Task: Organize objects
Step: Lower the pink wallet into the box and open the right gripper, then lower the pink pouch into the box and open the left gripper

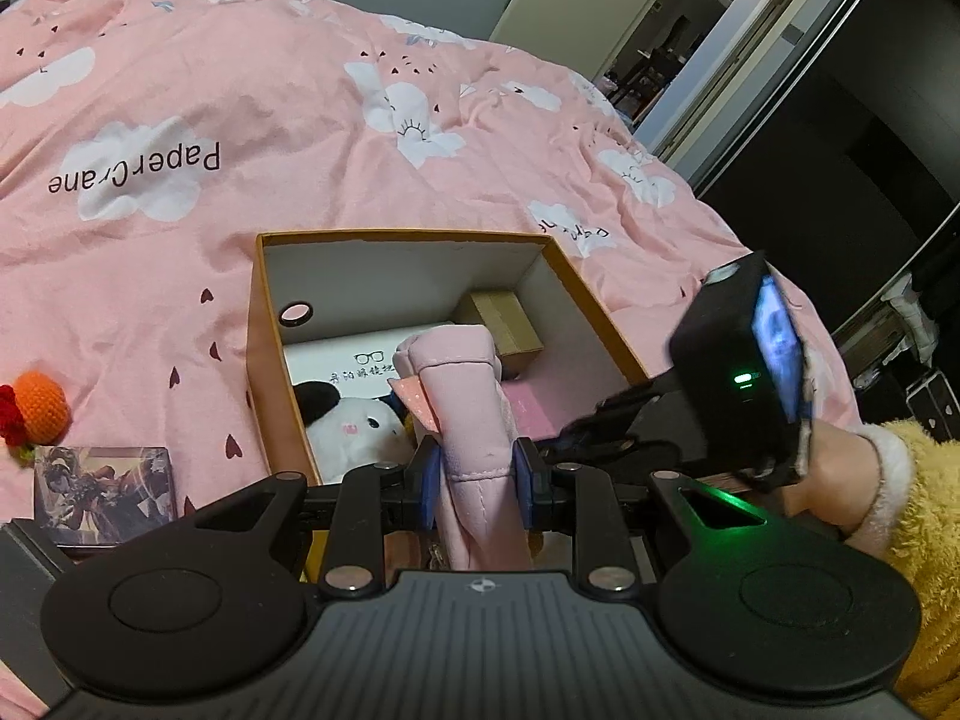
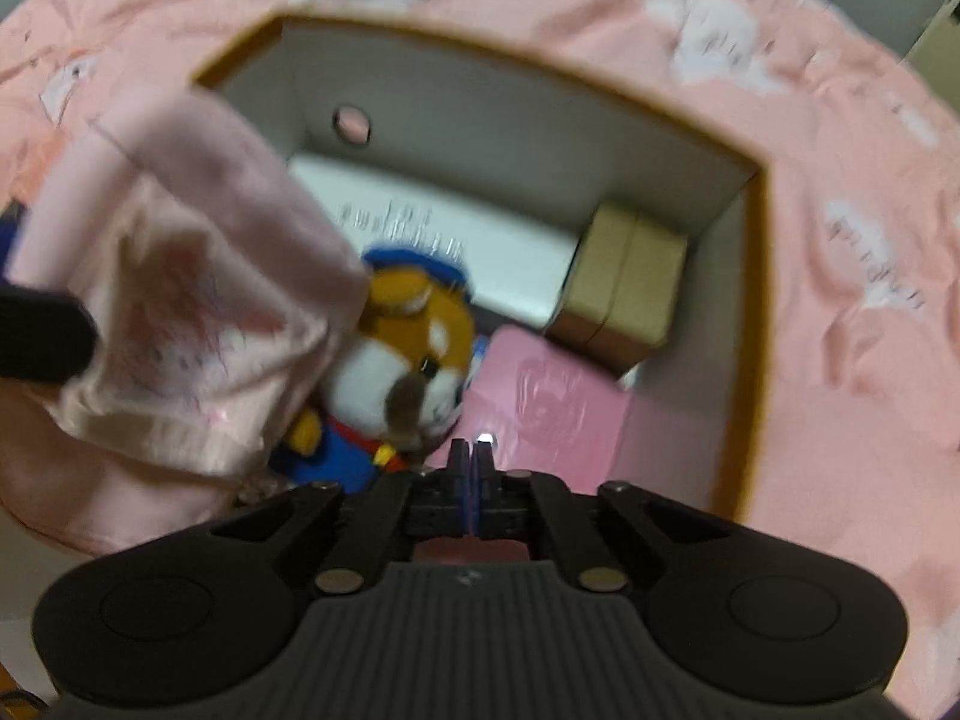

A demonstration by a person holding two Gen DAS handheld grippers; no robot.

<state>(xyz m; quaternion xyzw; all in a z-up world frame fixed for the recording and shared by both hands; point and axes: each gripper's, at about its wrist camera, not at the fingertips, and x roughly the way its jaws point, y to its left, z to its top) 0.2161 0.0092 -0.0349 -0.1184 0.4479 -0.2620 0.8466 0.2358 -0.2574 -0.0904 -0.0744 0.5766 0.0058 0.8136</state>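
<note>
An open orange cardboard box (image 1: 264, 324) with white inner walls sits on the pink bed. My left gripper (image 1: 477, 477) is shut on a pink fabric pouch (image 1: 474, 408) and holds it above the box's near edge. The pouch also shows in the right wrist view (image 2: 198, 300), at the left over the box (image 2: 757, 324). My right gripper (image 2: 472, 462) is shut and empty, hovering over the box's near side. Inside lie a white plush (image 1: 354, 426), an orange dog plush with a blue cap (image 2: 408, 354), a white glasses case (image 1: 354, 360), a brown carton (image 2: 624, 282) and a pink flat item (image 2: 540, 402).
A crocheted orange toy (image 1: 39, 405) and a picture card box (image 1: 105, 489) lie on the pink cloud-print bedspread (image 1: 300, 120) left of the box. The right-hand device and yellow sleeve (image 1: 918, 516) sit to the right. A doorway and dark wardrobe stand at the far right.
</note>
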